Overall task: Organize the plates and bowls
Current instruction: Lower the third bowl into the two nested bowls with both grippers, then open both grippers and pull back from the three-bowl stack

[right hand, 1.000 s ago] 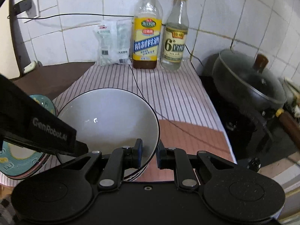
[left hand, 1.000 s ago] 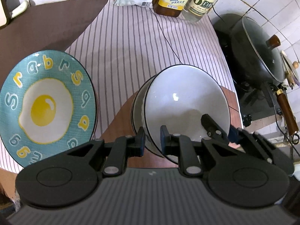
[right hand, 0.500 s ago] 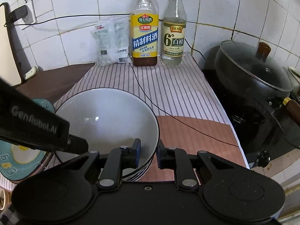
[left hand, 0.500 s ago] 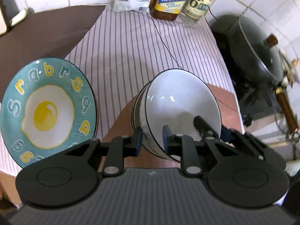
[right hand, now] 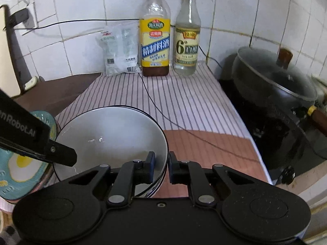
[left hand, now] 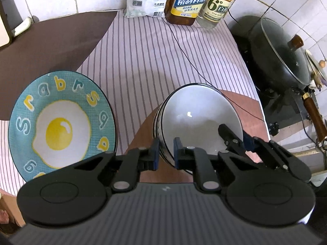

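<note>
Two claws, left point(left hand: 165, 153) and right point(right hand: 161, 168), pinch the black-rimmed white bowl stack point(left hand: 196, 116).

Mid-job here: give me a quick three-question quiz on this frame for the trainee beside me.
1. True or false: both grippers clamp the rim of the same stack of white black-rimmed bowls.
2. Which dish lies beside the stack, on the left gripper's side?
A. a clear glass plate
B. a teal plate printed with a fried egg
C. a steel tray
3. Fill in: the yellow-labelled bottle of brown liquid stands at the back against the tiled ____.

Key: 1 true, the right gripper grips the opposite rim; 2 B; 3 wall.
</note>
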A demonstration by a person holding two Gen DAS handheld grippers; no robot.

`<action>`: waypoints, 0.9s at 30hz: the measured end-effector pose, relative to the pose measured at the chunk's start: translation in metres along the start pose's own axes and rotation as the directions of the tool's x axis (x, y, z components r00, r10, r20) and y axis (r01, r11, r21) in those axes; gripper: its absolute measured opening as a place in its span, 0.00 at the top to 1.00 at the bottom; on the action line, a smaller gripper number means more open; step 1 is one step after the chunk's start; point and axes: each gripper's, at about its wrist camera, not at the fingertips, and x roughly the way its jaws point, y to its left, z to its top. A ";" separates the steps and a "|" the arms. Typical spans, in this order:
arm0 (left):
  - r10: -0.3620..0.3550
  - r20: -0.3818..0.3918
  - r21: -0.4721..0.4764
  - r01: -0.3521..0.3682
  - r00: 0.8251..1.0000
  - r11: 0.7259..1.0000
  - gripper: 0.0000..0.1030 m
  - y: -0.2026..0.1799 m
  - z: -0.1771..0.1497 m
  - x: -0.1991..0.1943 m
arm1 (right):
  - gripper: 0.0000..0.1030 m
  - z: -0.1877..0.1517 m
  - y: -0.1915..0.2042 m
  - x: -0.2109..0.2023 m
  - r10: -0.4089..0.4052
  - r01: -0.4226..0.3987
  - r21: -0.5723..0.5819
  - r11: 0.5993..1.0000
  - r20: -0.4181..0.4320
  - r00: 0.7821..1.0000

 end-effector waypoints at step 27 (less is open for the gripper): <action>-0.048 0.075 0.110 0.040 0.996 0.993 0.75 -0.002 -0.026 -0.044 | 0.53 -0.021 -0.003 -0.080 0.129 -0.112 -0.149 0.983 0.116 0.985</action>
